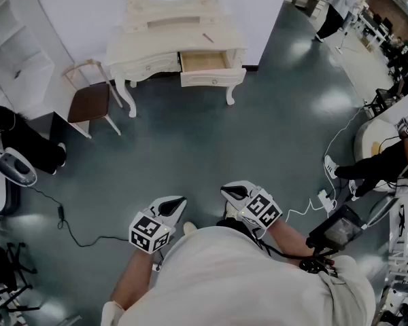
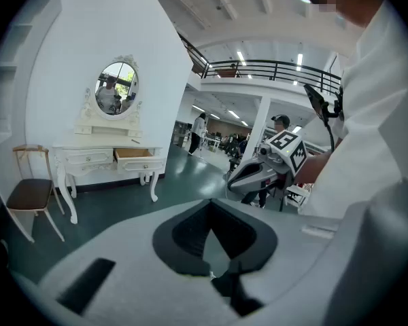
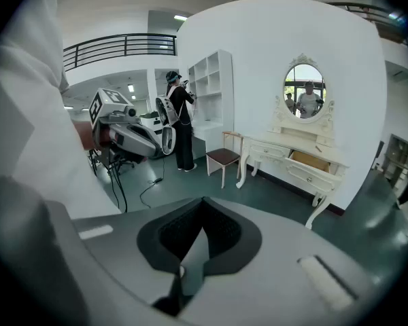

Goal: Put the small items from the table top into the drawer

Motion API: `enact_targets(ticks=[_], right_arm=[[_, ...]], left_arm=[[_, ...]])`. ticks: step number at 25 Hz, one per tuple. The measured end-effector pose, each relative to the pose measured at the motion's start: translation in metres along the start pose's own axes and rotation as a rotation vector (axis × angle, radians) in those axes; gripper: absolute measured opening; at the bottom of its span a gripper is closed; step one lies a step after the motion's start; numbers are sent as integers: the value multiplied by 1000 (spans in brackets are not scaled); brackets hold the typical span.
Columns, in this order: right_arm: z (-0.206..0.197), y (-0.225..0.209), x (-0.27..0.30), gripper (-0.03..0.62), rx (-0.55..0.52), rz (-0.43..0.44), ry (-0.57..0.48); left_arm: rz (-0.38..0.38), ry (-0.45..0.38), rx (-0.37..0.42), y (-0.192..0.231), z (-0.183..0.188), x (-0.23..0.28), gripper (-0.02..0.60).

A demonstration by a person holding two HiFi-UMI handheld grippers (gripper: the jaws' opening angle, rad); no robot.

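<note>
1. Only the head view gives the whole layout from above. The left hand-held gripper and the right hand-held gripper are held close to the person's body, tips pointing forward over the grey floor. The white dressing table stands well apart from them, against the far wall.
2. That view also shows a thin small item lying on the tabletop, just behind the open drawer (what it is cannot be made out). A chair stands just to the left of the table.
3. The left gripper view settles what the head view cannot: the left hand-held gripper's jaws meet, pads together, with nothing between them. It also shows the oval mirror upright above the tabletop, and the right hand-held gripper off to one side.
4. In the right gripper view, the right hand-held gripper's jaws are closed in the same way and hold nothing. Only this view shows a person standing at a white shelf unit, beyond the chair.
5. The small item and the drawer lie far ahead of both hand-held grippers, across the floor (the drawer is pulled out towards them).
</note>
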State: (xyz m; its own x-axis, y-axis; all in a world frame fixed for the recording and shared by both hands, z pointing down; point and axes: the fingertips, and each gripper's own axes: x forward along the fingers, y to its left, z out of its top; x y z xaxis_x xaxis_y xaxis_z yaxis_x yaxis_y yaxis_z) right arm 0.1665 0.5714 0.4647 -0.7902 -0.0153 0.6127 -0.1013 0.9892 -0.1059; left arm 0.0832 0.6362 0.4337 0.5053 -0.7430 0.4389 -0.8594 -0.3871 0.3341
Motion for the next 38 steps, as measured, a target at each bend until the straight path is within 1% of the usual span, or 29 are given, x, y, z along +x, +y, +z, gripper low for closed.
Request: enact_targets(ticks=[3, 5, 9, 14, 16, 19, 20, 21, 25, 29, 31, 34, 38], right_arm=[[16, -16, 2, 0, -15, -40, -23], [21, -22, 6, 0, -12, -56, -30], [13, -24, 4, 0, 38, -66, -20], [-1, -40, -1, 0, 70, -86, -31], [3, -62, 0, 2, 68, -98, -46], [12, -110, 0, 2, 57, -101, -62], [15, -128, 0, 7, 59, -100, -69], [18, -144, 0, 38, 64, -99, -78], [30, -207, 3, 55, 72, -91, -102], [31, -262, 8, 55, 76, -78, -105], [26, -286, 9, 55, 93, -81, -97], [28, -314, 10, 49, 121, -98, -101], [32, -354, 30, 24, 162, -112, -86]], left_arm=[[-31, -27, 35, 5, 16, 9, 3], [-50, -19, 52, 9, 20, 12, 3], [-77, 12, 43, 11, 16, 19, 3], [-89, 7, 42, 12, 20, 39, 3], [-87, 8, 43, 18, 29, 54, 3], [-83, 29, 40, 34, 52, 87, 3], [-77, 39, 43, 40, 61, 99, 3], [-69, 49, 46, 47, 70, 110, 3], [-38, 72, 56, 78, 109, 157, 3], [-17, 66, 69, 108, 146, 202, 3], [-11, 61, 55, 117, 159, 221, 23], [-9, 64, 29, 132, 176, 242, 28], [-16, 78, 15, 175, 199, 270, 47]])
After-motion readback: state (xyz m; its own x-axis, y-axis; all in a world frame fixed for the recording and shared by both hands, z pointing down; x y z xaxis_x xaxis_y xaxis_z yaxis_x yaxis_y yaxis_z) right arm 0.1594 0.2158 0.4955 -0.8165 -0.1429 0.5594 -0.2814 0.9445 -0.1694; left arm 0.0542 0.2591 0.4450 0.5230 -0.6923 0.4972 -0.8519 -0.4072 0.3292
